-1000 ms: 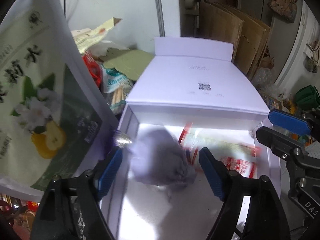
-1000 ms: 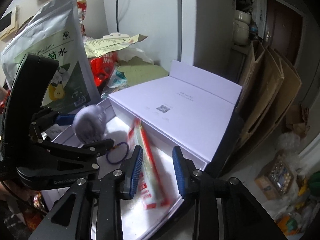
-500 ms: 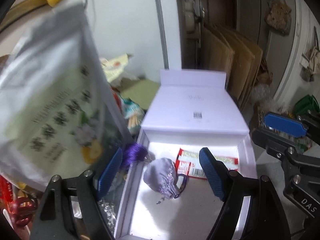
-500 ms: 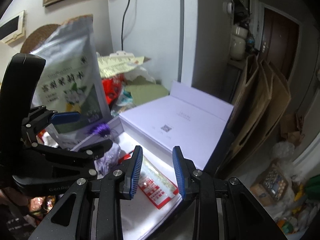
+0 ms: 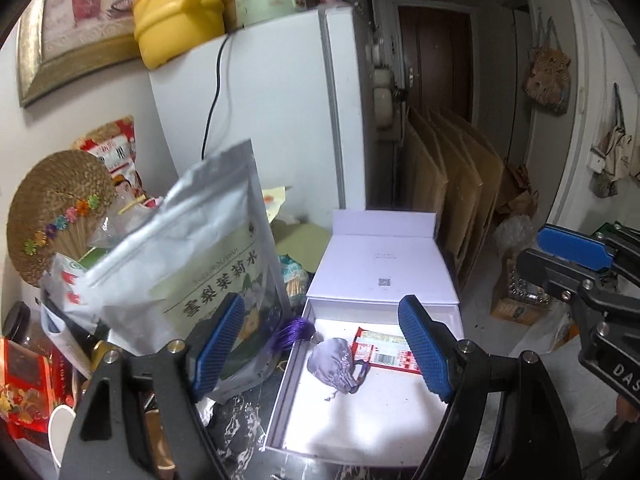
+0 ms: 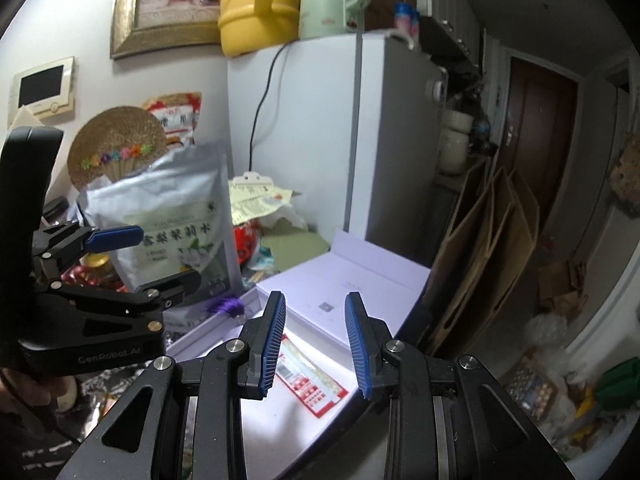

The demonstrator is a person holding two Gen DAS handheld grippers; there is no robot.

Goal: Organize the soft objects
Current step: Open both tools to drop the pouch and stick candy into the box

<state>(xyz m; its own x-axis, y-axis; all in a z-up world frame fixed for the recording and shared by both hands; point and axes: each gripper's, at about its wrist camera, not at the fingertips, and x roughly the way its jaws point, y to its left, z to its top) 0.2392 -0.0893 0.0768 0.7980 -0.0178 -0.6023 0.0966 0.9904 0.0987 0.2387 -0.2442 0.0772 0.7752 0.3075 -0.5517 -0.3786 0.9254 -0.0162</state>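
A lilac satin pouch (image 5: 334, 364) lies inside the open white box (image 5: 384, 424), its purple tassel (image 5: 294, 330) draped over the box's left wall. A red and white packet (image 5: 388, 356) lies behind it; it also shows in the right wrist view (image 6: 312, 380), as does the tassel (image 6: 226, 305). My left gripper (image 5: 320, 352) is open and empty, held above the box. My right gripper (image 6: 314, 344) is open and empty above the box's right side; it shows at the right of the left wrist view (image 5: 576, 256).
The box lid (image 5: 384, 272) lies folded back behind the box. A large silver tea bag (image 5: 192, 276) stands left of the box amid clutter. A white fridge (image 5: 280, 120) stands behind, cardboard sheets (image 5: 456, 184) lean to its right.
My left gripper let go of the lilac pouch, which now lies in the box, and drew up and back. My right gripper also rose away from the box.
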